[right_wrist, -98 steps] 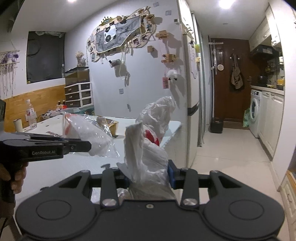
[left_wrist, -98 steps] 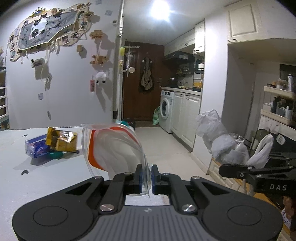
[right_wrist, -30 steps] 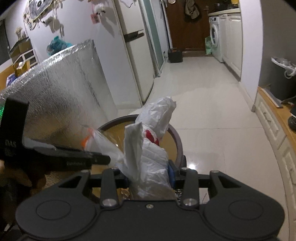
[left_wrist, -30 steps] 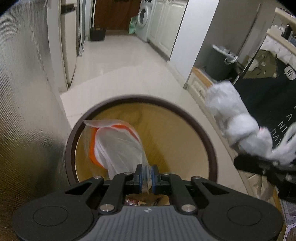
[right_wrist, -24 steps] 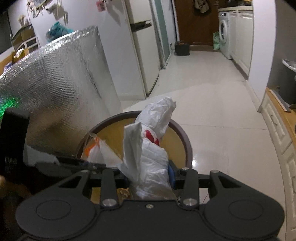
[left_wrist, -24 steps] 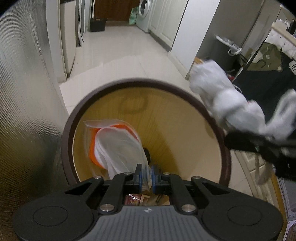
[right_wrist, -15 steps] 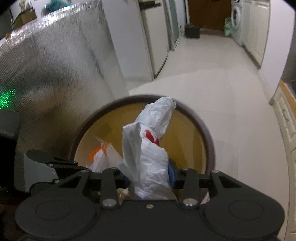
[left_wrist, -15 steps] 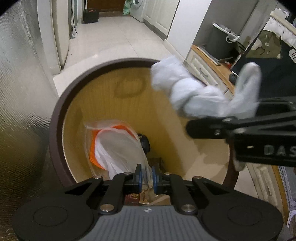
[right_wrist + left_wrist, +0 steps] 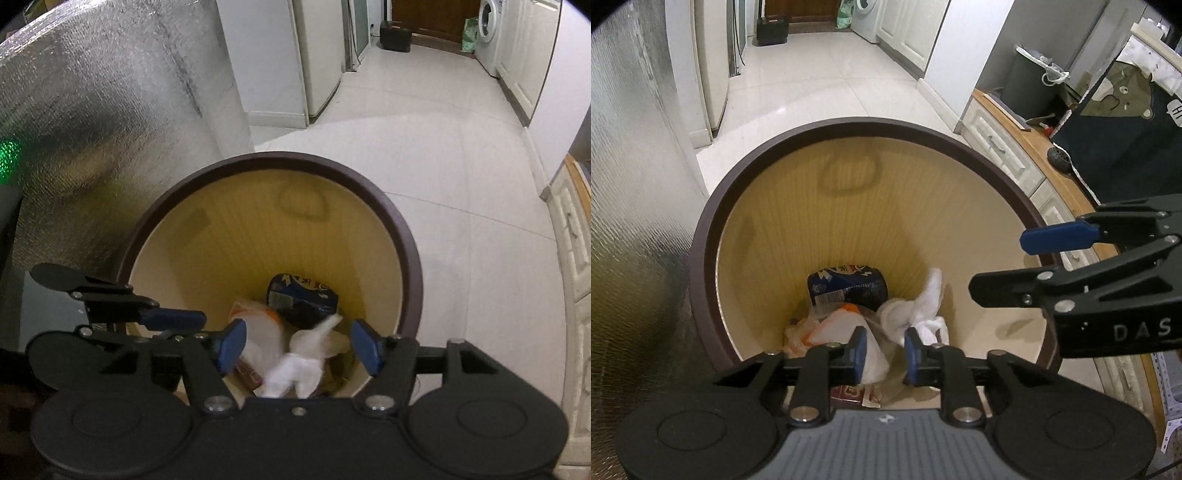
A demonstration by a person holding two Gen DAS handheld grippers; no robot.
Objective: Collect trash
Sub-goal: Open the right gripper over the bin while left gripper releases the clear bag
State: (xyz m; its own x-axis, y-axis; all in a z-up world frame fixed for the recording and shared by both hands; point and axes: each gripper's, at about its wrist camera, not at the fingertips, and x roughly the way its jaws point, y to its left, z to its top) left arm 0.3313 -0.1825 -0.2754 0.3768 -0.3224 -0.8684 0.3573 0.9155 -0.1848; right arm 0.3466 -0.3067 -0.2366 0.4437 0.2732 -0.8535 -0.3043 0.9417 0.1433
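Left wrist view: one round, brown-rimmed bin with a tan inside [image 9: 827, 206] holds three clear items: a dark blue can [image 9: 847, 286], a clear plastic bag with orange trim [image 9: 846, 332] and a crumpled white plastic bag [image 9: 916, 310]. The left tool [image 9: 882, 352] has just been opening, jaws slightly apart and empty (scraps beneath are hidden).

Right wrist view: the right tool [image 9: 297, 345] has also just been opening, wider, holding nothing; the white bag [image 9: 299, 365] is blurred below it.

Legible text: "DAS", white caps, on black body of right gripper [image 9: 1027, 271], left wrist view. Dark blue wrapper [image 9: 847, 286] in bin [image 9: 705, 236]: print present, unreadable. Nothing else legible.
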